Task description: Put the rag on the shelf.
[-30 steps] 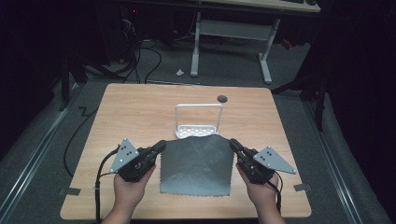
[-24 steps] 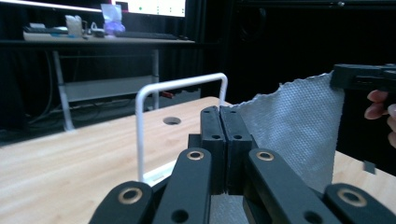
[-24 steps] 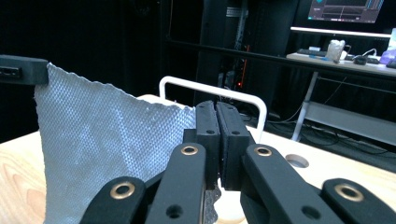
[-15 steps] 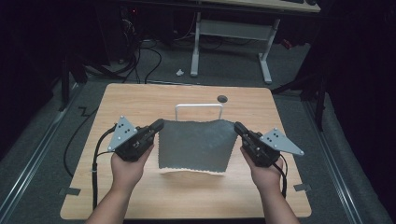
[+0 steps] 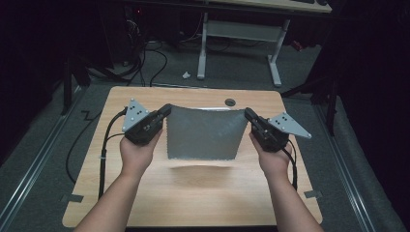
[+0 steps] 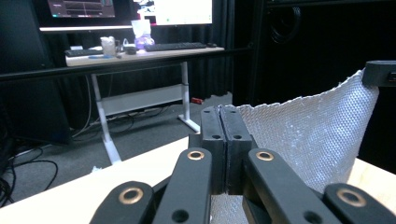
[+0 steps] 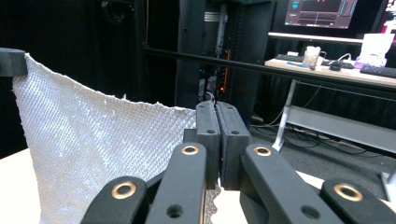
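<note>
both sets of black jaws are clenched on the top corners of a grey, waffle-textured square cloth (image 5: 204, 133). high view: left gripper (image 5: 165, 110) pinches the top-left corner, right gripper (image 5: 248, 114) the top-right, each held in a hand with forearms coming in from the bottom edge. cloth hangs between them above the light wooden tabletop (image 5: 145, 193), top edge sagging slightly in the middle, bottom edge clear of the wood with a soft shadow under it. its stretched axis runs left-right across the table; both grippers sit about equally far from the cloth centre, so neither hand looks nearer. a small dark round hole (image 5: 230, 102) sits in the table near the far edge, just beyond the cloth.

left gripper view: jaws pressed flat together, cloth (image 6: 317, 135) spreading away to the right from behind them, up to the other gripper's black tip (image 6: 380, 73) at the far corner. weave is a fine raised honeycomb, thin, limp, edge a bit frayed.

right gripper view: jaws shut the same way, cloth (image 7: 93, 144) fanning left to the other gripper's tip (image 7: 11, 61). likely any lay-down or fold turns on keeping that left-right span taut.
</note>
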{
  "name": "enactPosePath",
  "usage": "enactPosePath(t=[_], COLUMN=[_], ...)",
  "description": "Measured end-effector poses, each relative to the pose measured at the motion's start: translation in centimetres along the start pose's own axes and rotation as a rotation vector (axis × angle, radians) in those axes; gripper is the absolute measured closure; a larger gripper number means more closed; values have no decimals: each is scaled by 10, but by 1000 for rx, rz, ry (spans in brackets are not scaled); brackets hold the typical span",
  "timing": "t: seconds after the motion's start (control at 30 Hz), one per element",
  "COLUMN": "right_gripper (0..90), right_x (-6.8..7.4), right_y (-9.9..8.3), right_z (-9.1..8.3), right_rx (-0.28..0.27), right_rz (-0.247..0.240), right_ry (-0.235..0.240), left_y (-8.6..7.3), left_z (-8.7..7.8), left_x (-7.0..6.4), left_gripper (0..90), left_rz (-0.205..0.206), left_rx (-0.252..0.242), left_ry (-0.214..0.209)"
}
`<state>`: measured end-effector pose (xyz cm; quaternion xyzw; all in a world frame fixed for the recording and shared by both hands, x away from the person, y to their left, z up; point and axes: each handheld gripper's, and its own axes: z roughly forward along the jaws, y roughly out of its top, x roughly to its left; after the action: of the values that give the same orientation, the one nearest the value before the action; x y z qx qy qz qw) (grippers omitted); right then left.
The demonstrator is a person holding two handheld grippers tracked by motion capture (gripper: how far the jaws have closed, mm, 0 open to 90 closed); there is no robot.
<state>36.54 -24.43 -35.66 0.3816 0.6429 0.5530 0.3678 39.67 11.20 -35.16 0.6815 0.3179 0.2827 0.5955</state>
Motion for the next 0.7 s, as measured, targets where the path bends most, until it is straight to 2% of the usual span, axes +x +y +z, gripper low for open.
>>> enactPosePath(t=[0.1,0.23,0.4,0.5,0.7], right_gripper=[897,898,898,897,897], right_x=[-5,-11,-18,-22,-33], right_y=[4,9,15,18,22], right_z=[8,25,41,50,68], right_rx=[4,22,41,50,69], right_rz=[11,2,-1,5,22], right_ry=[-7,-20,-29,-35,-31], left_y=[3,7,14,19,23], left_z=[9,25,39,46,66], left_x=[6,15,26,31,42], left_gripper=[896,896,896,895,895], left_rz=[1,22,14,-6,-2], left_rx=[13,45,66,74,111], left_ry=[8,27,44,48,79])
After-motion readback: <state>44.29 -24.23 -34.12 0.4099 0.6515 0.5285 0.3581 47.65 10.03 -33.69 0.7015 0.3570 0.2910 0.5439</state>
